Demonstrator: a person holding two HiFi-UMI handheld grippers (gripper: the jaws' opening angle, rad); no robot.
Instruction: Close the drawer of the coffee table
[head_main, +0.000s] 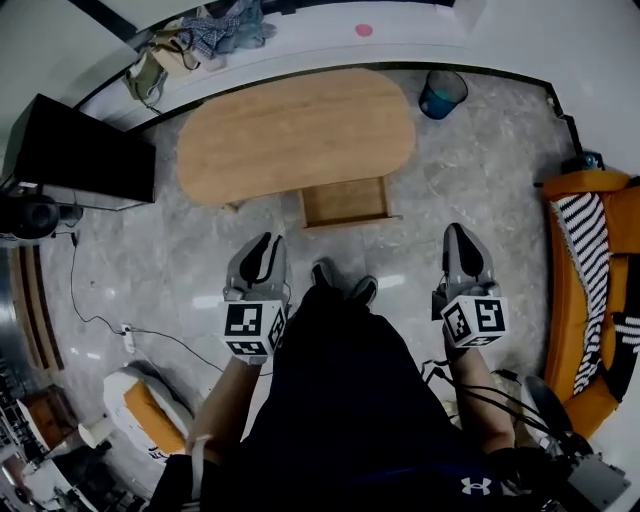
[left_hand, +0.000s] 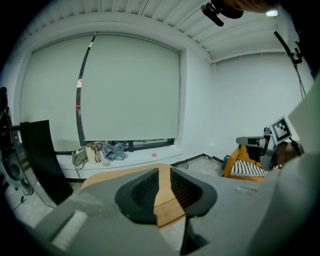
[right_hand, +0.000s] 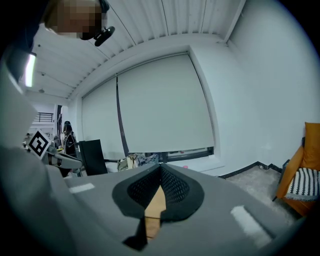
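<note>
Stance taken before the drawer is pushed home. The left gripper (head_main: 262, 252) is held with its jaws partly spread and nothing between them; through the gap between its dark pads (left_hand: 144, 192) only the wooden top of the table is seen. The right gripper (head_main: 464, 240) is held with its jaws pressed together and empty, the tips meeting in its own view. Both are carried low and forward, one at each side of the person's legs, aimed at the coffee table (head_main: 295, 130) but well apart from it, so that no contact has yet been made. The drawer (head_main: 345, 201) is shown pulled out from the near long edge of the table, towards the person's shoes (head_main: 340, 282), and appears to be empty. Its front lies between the two lines of approach, somewhat nearer the left gripper. It is judged that the right jaws are kept closed so that a blunt, firm face can be set against the drawer front, and that the whole push is yet to be done. Black-and-white square patterns are borne on the left marker cube (head_main: 254, 328) and the right marker cube (head_main: 474, 320); these are codes, not words. A small white emblem (head_main: 475, 486) is seen on the dark garment, without lettering. No writing can be read on the blue bin (head_main: 442, 94) or the striped cushion (head_main: 585, 240).
</note>
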